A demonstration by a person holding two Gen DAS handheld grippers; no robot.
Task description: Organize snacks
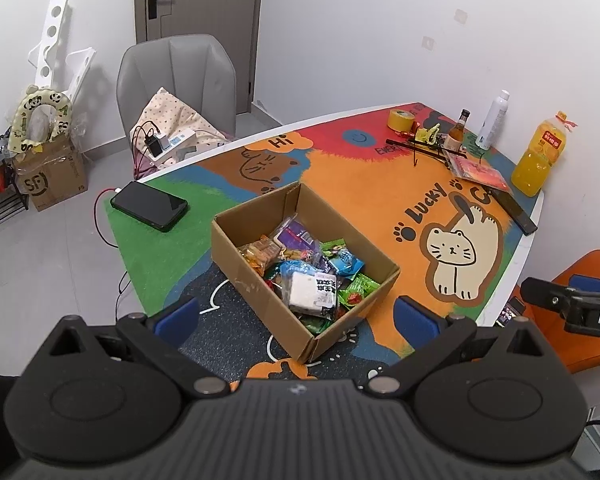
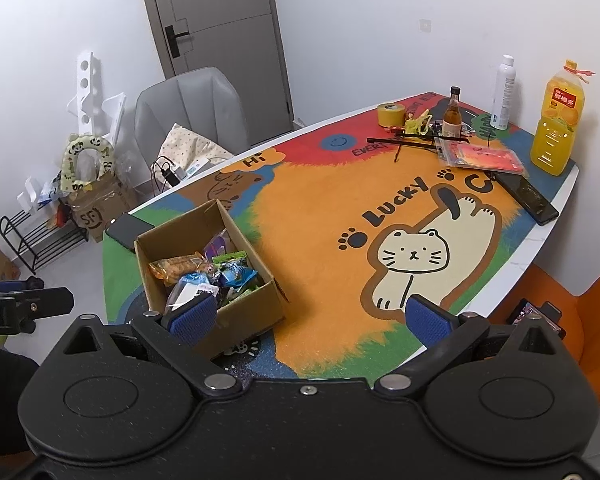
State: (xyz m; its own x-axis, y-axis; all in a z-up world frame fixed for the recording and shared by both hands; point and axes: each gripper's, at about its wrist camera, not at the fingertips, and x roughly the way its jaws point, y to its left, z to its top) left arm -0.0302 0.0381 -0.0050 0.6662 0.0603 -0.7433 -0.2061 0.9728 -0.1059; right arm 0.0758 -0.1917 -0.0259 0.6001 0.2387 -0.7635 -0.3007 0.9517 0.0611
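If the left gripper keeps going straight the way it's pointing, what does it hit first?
Probably the snack packets in the open cardboard box, which lies centred between the open left gripper's fingers. Depth is unclear, so the box's near rim might come first.

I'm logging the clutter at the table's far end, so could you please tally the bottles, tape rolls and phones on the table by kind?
Bottles: 3 (orange juice, white spray bottle, small brown bottle)
Tape rolls: 1 (yellow tape)
Phones: 2 (one by the box, one near the juice)
Total: 6
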